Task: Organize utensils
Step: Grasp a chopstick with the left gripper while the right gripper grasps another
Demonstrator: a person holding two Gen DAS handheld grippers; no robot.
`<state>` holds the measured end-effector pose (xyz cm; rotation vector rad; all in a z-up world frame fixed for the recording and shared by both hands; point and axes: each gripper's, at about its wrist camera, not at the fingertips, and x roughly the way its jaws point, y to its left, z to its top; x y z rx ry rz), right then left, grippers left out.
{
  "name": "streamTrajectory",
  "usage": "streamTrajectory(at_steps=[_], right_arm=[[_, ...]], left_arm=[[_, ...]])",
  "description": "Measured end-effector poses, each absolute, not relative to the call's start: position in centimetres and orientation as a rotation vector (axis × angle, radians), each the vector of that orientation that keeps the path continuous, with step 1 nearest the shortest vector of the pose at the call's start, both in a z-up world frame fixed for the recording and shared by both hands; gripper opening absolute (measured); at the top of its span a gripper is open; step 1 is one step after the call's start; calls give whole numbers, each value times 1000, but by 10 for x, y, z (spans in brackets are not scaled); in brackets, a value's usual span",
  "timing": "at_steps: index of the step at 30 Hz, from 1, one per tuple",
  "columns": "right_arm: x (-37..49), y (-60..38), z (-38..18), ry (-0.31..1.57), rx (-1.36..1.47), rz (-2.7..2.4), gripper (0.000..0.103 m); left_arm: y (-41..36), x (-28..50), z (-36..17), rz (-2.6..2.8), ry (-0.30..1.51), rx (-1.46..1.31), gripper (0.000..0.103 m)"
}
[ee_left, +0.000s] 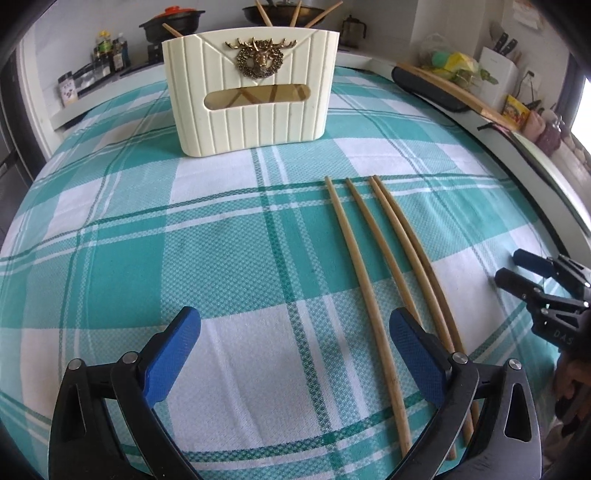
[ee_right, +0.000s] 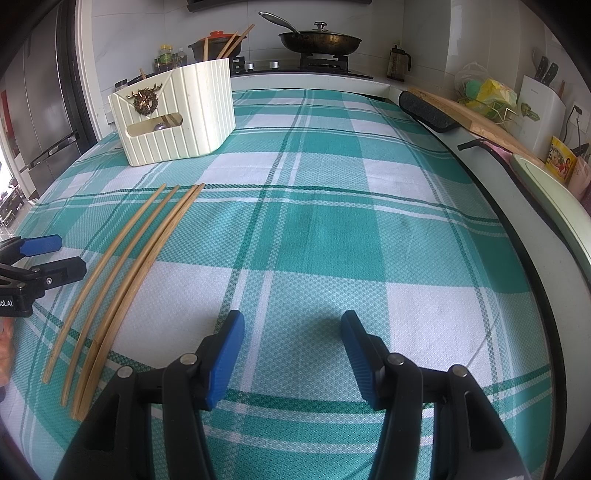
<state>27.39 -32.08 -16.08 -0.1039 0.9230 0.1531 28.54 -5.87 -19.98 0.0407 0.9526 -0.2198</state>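
Printed in pale letters on the black body of the right claw (ee_left: 511, 266): "DAS", cut off at the picture's edge. On the left claw (ee_right: 55, 254), at the frame's left edge: what looks like "ot.AI", with the start hidden. Package labels along the wall too small to read.

Four long, pale wooden chopsticks (ee_left: 373, 295) lie flat on the teal-and-white checked cloth (ee_left: 184, 240), side by side in front of the cream ribbed holder (ee_left: 251, 92), their thin tips pointing toward it. Two of them lie apart; the other two (the pair farthest from the holder's middle) touch along most of their length. The holder stands upright on the cloth, well apart from the loose four, with a brass deer emblem and a slot window on its front. More chopsticks (ee_left: 295, 13) lean inside it, ends poking above its rim.
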Motion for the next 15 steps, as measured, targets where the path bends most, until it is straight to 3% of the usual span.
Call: streamTrajectory(at_steps=[7, 9, 11, 12, 13, 14, 15], right_arm=[[274, -321, -161, 923, -104, 153, 55], [274, -321, -161, 923, -104, 153, 55], [274, -321, -161, 923, -104, 153, 55], [274, -321, -161, 923, -104, 153, 55], [274, -321, -161, 923, -104, 153, 55], [274, -321, -161, 923, -105, 153, 55], [274, -321, -161, 923, -104, 153, 55]], left_arm=[[-70, 286, -207, -205, 943, 121, 101], [-70, 284, -205, -227, 926, 116, 89], [-73, 282, -201, -242, 900, 136, 56], [-75, 280, -199, -255, 890, 149, 44], [-78, 279, -199, -259, 884, 167, 22], [-80, 278, -198, -260, 879, 185, 11], [-80, 277, -198, -263, 876, 192, 9]])
